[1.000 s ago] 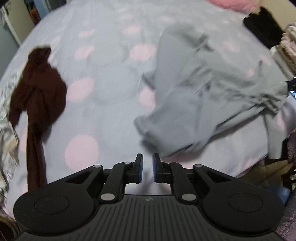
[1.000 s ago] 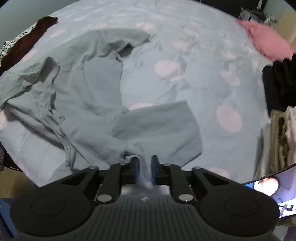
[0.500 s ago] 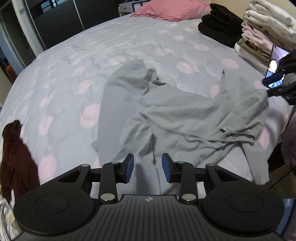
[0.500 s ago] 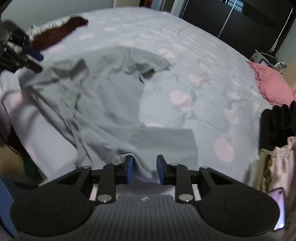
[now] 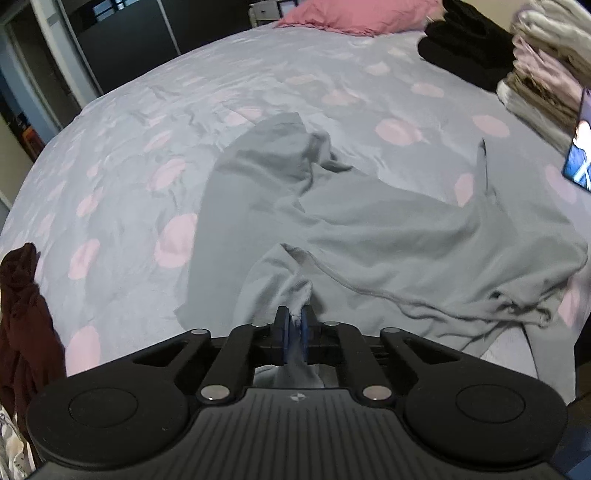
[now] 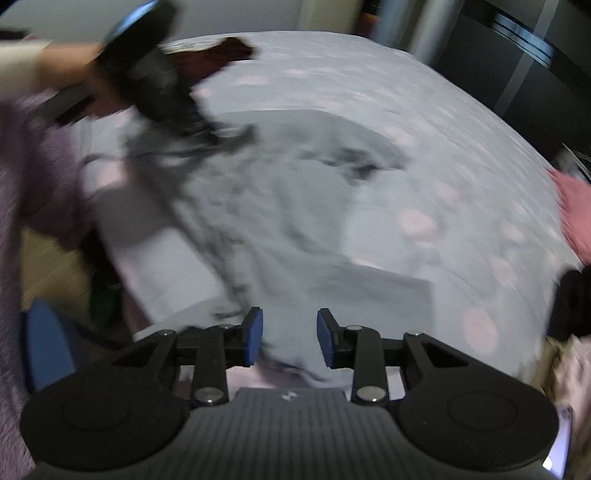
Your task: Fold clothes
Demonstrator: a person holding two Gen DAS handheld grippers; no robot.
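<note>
A crumpled grey T-shirt lies spread on the bed. My left gripper is shut on a bunched edge of the shirt at its near side, and cloth hangs down between the blue pads. In the blurred right wrist view the same grey shirt fills the middle. My right gripper stands open just above the shirt's near edge, with nothing pinched. The left gripper shows there at the upper left, held in a hand and pulling the cloth.
The bed has a grey cover with pink dots. A dark maroon garment lies at the left edge. A pink pillow, a black folded pile and a stack of folded clothes sit at the far right. A phone screen glows beside them.
My left gripper shut on the shirt's edge after being open over it. My right gripper let go of the shirt and opened wider. Both views swung, and the right one is blurred.
</note>
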